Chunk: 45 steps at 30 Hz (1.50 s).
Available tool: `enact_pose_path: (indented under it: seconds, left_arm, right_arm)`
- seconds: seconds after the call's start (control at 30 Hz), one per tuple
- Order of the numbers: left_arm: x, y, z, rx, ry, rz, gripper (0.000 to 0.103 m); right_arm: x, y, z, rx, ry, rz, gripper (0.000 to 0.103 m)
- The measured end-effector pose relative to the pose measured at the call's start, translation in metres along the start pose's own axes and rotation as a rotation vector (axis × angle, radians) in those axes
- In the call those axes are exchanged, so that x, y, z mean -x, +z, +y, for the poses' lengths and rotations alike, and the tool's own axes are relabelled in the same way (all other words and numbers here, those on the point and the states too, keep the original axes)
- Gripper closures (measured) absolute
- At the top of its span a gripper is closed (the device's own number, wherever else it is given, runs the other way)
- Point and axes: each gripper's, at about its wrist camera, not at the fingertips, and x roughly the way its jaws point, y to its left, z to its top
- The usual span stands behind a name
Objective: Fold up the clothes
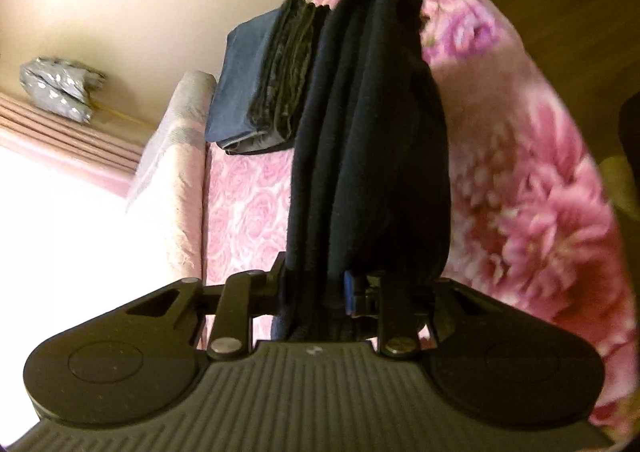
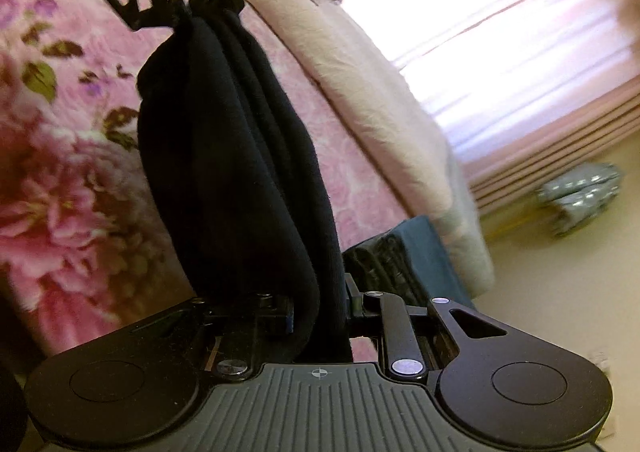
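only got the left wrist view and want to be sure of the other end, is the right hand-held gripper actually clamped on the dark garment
Observer: Yes. In the right wrist view the right hand-held gripper is shut on the dark garment, which bunches between its fingers.
Operator: any flowers with green leaves on the blanket
Observer: Yes, the pink floral blanket shows green leaves beside its big blooms on that side.
Operator: is the left hand-held gripper visible from there
Observer: Yes, the left hand-held gripper sits at the top of the right wrist view, pinching the garment's far end.
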Motion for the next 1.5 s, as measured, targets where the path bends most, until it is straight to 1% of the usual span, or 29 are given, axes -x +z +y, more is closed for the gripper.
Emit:
enact_pose_path:
  seconds: [0.13,0.2,0.23,0.37,0.5,0.7,0.83,0.93,1.03,1.13,1.2,1.27,1.33,1.37,1.43,1.5]
  left_arm:
    - [0.028,0.048,0.042,0.012,-0.038,0.038,0.08]
    - [0.036,0.071,0.062,0.016,-0.041,0.048,0.08]
    - [0.038,0.082,0.072,0.019,-0.037,0.049,0.08]
    - [0.037,0.116,0.108,0.019,-0.013,0.03,0.08]
    - [0.017,0.142,0.142,0.012,0.021,-0.015,0.08]
    - [-0.026,0.176,0.193,0.001,0.073,-0.125,0.08]
    - [-0.058,0.198,0.22,-0.014,0.07,-0.155,0.08]
    - [-0.084,0.214,0.243,-0.019,0.08,-0.152,0.08]
    - [-0.123,0.231,0.267,-0.003,0.103,-0.12,0.08]
    - [-0.167,0.248,0.292,0.005,0.143,-0.062,0.08]
    - [-0.193,0.259,0.309,0.03,0.18,-0.025,0.08]
    - [-0.224,0.269,0.321,0.038,0.227,0.0,0.08]
    - [-0.252,0.272,0.321,0.055,0.251,0.016,0.08]
    - [-0.267,0.272,0.314,0.068,0.249,0.027,0.08]
    - [-0.299,0.268,0.287,0.11,0.22,0.056,0.08]
    - [-0.327,0.265,0.245,0.123,0.155,0.089,0.08]
  right_arm:
    - [0.037,-0.005,-0.051,-0.026,0.082,0.002,0.084]
    - [0.053,-0.011,-0.078,-0.031,0.099,-0.003,0.084]
    - [0.06,-0.014,-0.091,-0.032,0.105,-0.006,0.084]
    - [0.07,-0.029,-0.138,-0.022,0.082,-0.019,0.084]
    - [0.062,-0.036,-0.182,-0.016,0.027,0.0,0.084]
    - [0.045,-0.042,-0.242,-0.005,-0.052,0.054,0.084]
    - [0.029,-0.048,-0.278,-0.019,-0.095,0.086,0.084]
    - [0.011,-0.056,-0.305,-0.02,-0.097,0.084,0.084]
    - [-0.023,-0.067,-0.331,-0.004,-0.082,0.066,0.084]
    - [-0.066,-0.083,-0.365,0.018,-0.066,0.021,0.084]
    - [-0.103,-0.092,-0.39,0.043,-0.06,-0.017,0.084]
    - [-0.135,-0.098,-0.413,0.062,-0.074,-0.047,0.084]
    - [-0.163,-0.108,-0.427,0.065,-0.086,-0.07,0.084]
    - [-0.176,-0.113,-0.43,0.064,-0.086,-0.078,0.084]
    - [-0.197,-0.13,-0.419,0.056,-0.055,-0.075,0.084]
    - [-0.219,-0.152,-0.389,0.044,0.007,-0.041,0.083]
